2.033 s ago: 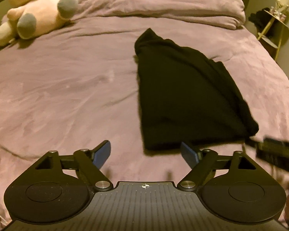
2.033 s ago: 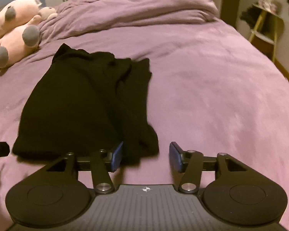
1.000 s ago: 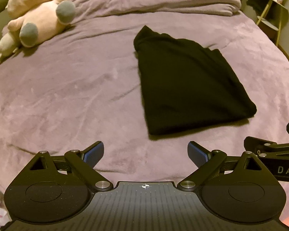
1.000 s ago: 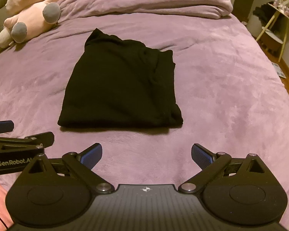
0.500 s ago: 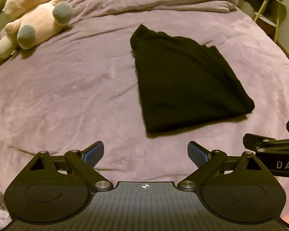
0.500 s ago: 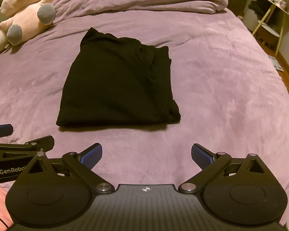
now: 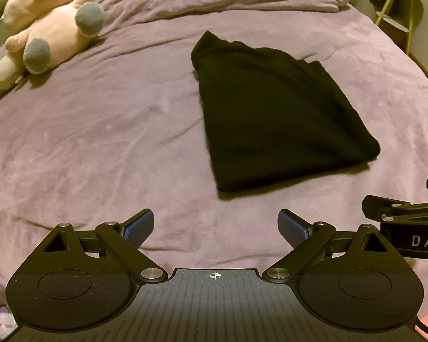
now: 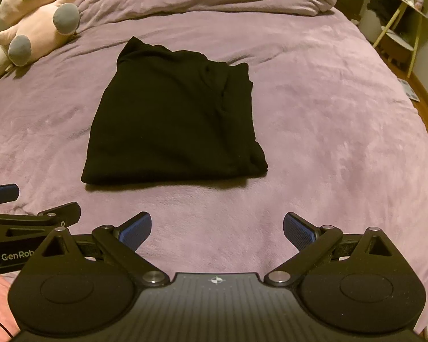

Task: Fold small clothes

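Purple bed (image 8: 314, 114), folded black garment (image 8: 171, 119)

**Dim, warm room light**

Everything carries a yellowish cast. The black garment (image 8: 174, 125) shows almost no detail and drops a narrow shadow along its near edge on the purple blanket (image 8: 328, 131). The fisheye bends the far corners; the plush toy (image 7: 51, 28) looks soft and grainy.

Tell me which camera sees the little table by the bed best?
The right wrist view. The little table shows its top, its shelf and its yellow legs there. In the left wrist view the table sits squeezed against the picture's edge, farther off.
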Motion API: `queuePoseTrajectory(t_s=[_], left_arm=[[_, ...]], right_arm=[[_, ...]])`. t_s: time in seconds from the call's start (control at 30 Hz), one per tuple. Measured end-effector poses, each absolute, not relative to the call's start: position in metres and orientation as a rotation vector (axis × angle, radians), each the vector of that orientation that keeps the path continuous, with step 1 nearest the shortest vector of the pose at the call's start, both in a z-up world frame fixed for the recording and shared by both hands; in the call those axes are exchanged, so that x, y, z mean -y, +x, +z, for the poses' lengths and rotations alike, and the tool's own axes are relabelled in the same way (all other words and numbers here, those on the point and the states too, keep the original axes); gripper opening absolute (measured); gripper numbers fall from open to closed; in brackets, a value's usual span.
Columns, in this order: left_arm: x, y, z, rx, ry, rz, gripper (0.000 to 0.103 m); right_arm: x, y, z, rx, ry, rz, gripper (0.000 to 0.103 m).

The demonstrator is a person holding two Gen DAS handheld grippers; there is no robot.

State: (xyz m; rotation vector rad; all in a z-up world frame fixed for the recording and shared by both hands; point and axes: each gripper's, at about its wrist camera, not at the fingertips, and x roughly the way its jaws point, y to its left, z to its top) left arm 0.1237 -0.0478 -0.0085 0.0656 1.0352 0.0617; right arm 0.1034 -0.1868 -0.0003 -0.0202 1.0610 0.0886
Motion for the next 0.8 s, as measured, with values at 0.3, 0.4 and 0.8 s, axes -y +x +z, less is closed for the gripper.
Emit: queuePoseTrajectory(t_s=[0.3,0.4,0.8], left_arm=[[0.0452,0.1258,-0.0115,-1.044,0.07,0.072,0.097],[0.0446,0.1265,-0.0121,-1.046,0.075,0.073,0.097],[0.0435,0.1271,-0.0133,-1.05,0.077,0.074,0.097]], right_arm=[[0.1868,0.1039,-0.0029,-1.066,-0.021,0.09,0.099],[0.1874,0.1042,-0.0031,-1.068,-0.017,0.09,0.099],[0.1892,0.1044,-0.0026,-1.064,-0.01,0.092,0.099]])
